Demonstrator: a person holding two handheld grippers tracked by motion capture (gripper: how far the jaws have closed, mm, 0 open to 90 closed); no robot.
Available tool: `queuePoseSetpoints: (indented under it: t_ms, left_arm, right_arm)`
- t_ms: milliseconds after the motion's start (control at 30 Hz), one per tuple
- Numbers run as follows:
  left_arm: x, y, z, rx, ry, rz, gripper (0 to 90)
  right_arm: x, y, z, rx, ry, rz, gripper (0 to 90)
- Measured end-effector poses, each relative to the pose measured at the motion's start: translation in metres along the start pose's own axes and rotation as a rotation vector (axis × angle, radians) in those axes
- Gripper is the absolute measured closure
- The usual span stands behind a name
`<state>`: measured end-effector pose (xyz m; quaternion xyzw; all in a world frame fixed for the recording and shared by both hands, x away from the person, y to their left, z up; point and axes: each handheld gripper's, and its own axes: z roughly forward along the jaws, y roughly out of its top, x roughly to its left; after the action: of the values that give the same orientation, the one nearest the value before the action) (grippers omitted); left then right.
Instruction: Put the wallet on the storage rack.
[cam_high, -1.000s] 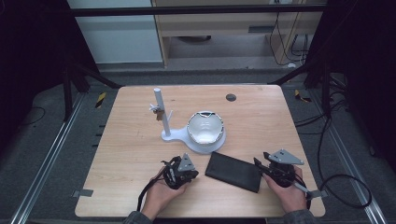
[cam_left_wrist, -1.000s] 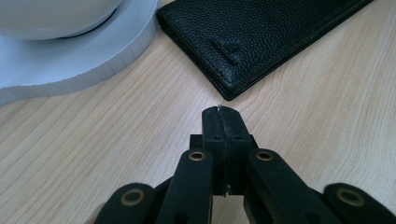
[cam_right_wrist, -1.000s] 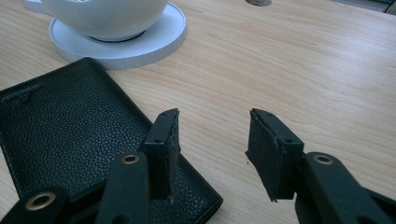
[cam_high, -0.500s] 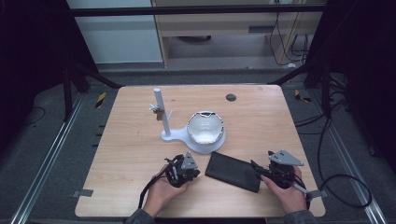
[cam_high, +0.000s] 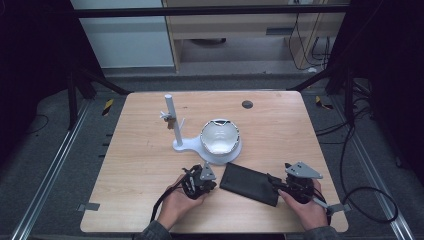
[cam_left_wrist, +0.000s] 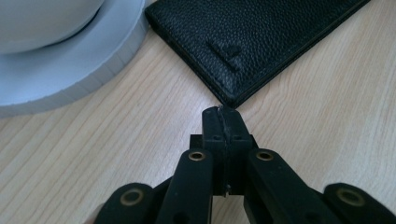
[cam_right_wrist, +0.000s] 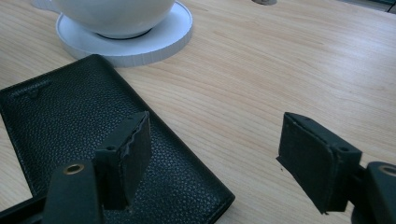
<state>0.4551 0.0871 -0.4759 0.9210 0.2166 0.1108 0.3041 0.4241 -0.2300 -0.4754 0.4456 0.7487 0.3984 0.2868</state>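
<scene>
While the wallet (cam_high: 250, 183) lay flat on the table (cam_high: 280, 125) just before the white stand (cam_high: 220, 150), the left gripper (cam_left_wrist: 222, 110) was pressed shut at its corner, and the right gripper (cam_right_wrist: 212, 154), spread wide, was poised over its other end.

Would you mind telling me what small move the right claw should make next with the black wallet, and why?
Probably close the right claw: its jaws have just been opening and straddle the black wallet's corner untouched, while the shut left claw braces the far corner.
</scene>
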Motion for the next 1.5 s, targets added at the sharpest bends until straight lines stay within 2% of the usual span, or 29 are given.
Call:
queuePoseSetpoints:
  t_ms: [333,500,600,733,867,1100,1200,1300,1500]
  left_arm:
    - [0.001,0.003,0.008,0.024,0.006,0.02,89.2]
    - [-0.001,0.004,0.012,0.037,-0.004,0.034,89.2]
    - [0.0,0.004,0.013,0.037,-0.003,0.029,88.8]
    - [0.001,0.004,0.011,0.03,-0.024,0.024,89.1]
    - [0.001,0.002,0.012,0.046,-0.012,0.031,89.0]
    - [0.0,0.004,0.014,0.031,-0.022,0.033,88.6]
    - [0.0,0.005,0.01,0.009,-0.022,0.024,88.8]
    - [0.001,0.006,0.007,-0.02,-0.037,0.003,88.7]
    - [0.004,0.014,0.013,-0.063,-0.071,-0.041,87.5]
  right_arm:
    - [0.0,0.0,0.0,0.005,0.001,0.0,26.4]
    - [0.0,0.0,0.0,0.006,0.001,-0.004,26.6]
    - [0.001,0.0,0.0,0.007,0.004,-0.004,26.6]
    - [0.001,0.001,0.0,0.006,0.007,-0.005,26.6]
    - [0.001,0.001,0.0,0.007,0.008,-0.009,26.6]
    - [0.001,0.001,0.0,0.005,0.007,-0.009,26.6]
    - [0.002,0.002,0.0,0.005,0.012,-0.013,26.6]
    - [0.005,0.003,-0.001,0.007,0.038,-0.015,26.2]
    - [0.027,0.01,0.0,0.026,0.155,-0.061,19.5]
